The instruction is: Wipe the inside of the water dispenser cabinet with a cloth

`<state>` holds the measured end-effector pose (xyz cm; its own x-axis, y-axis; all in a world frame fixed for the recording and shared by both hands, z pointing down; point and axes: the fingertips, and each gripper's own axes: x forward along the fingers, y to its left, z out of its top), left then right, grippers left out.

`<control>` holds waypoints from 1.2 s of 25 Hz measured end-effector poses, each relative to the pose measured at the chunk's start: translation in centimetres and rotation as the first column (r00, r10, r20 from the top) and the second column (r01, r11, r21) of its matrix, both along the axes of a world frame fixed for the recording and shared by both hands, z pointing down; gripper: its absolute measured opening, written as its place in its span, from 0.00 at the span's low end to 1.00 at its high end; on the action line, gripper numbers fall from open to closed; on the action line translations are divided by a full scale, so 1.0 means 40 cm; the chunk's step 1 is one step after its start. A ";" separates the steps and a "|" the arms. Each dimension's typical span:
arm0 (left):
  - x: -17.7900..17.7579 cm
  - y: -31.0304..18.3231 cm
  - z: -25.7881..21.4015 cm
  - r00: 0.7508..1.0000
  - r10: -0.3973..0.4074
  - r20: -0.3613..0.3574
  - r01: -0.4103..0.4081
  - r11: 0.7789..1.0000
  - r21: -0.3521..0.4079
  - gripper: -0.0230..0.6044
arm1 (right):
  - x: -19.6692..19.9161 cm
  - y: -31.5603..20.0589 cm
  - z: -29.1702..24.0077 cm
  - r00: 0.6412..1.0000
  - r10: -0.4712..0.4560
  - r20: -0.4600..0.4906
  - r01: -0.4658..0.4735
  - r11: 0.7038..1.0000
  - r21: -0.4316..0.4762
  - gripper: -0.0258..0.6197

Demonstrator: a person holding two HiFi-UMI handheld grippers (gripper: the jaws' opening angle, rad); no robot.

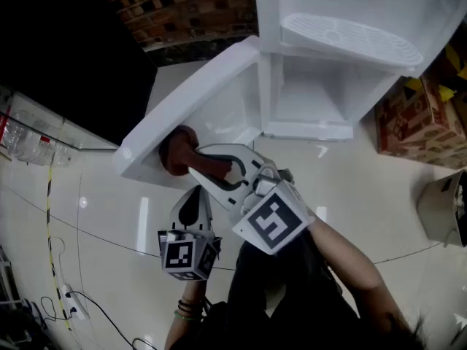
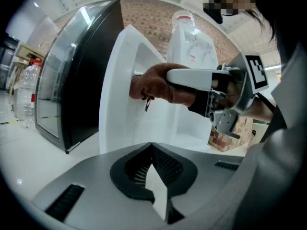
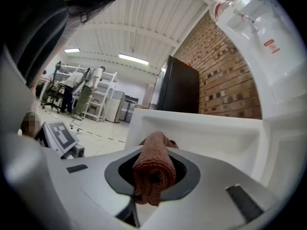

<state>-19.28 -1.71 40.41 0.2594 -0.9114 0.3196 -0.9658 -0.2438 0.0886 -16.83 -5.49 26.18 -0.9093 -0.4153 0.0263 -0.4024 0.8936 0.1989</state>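
The white water dispenser (image 1: pixel 350 39) stands with its lower cabinet (image 1: pixel 306 93) open, the door (image 1: pixel 197 100) swung out to the left. My right gripper (image 1: pixel 193 160) is shut on a rolled red-brown cloth (image 1: pixel 179 152), which presses on the door's inner face near its outer edge. In the right gripper view the cloth (image 3: pixel 153 169) fills the jaws of the right gripper (image 3: pixel 153 176), and the recessed door panel (image 3: pixel 201 138) lies just ahead. My left gripper (image 1: pixel 195 195) hangs below the door, shut and empty. The left gripper (image 2: pixel 152 147) looks up at the cloth (image 2: pixel 153 87).
A black glass-door cabinet (image 2: pixel 76 80) stands left of the dispenser, with plastic bottles (image 2: pixel 26 95) beside it. Cardboard boxes (image 1: pixel 419 122) and a pale container (image 1: pixel 445 210) sit at the right. Cables (image 1: pixel 66 297) run over the floor at lower left. A large water bottle (image 3: pixel 259 18) tops the dispenser.
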 end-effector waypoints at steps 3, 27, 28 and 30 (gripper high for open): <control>0.009 0.003 -0.009 1.000 0.008 -0.014 -0.008 1.000 0.012 0.01 | 0.071 -0.083 -0.016 0.990 0.126 0.070 -0.125 0.992 -0.023 0.16; -0.035 0.047 0.010 1.000 -0.015 0.010 0.015 1.000 -0.022 0.01 | 0.009 0.054 0.080 0.999 -0.030 -0.040 0.027 0.997 -0.065 0.16; -0.038 0.047 0.003 1.000 -0.022 0.004 0.022 1.000 -0.019 0.01 | -0.001 0.051 0.087 0.998 -0.033 -0.044 0.030 0.998 -0.063 0.16; -0.038 0.043 -0.021 0.999 -0.045 -0.019 0.045 0.999 -0.009 0.01 | -0.012 0.034 0.097 0.998 -0.025 -0.050 0.021 0.998 -0.064 0.16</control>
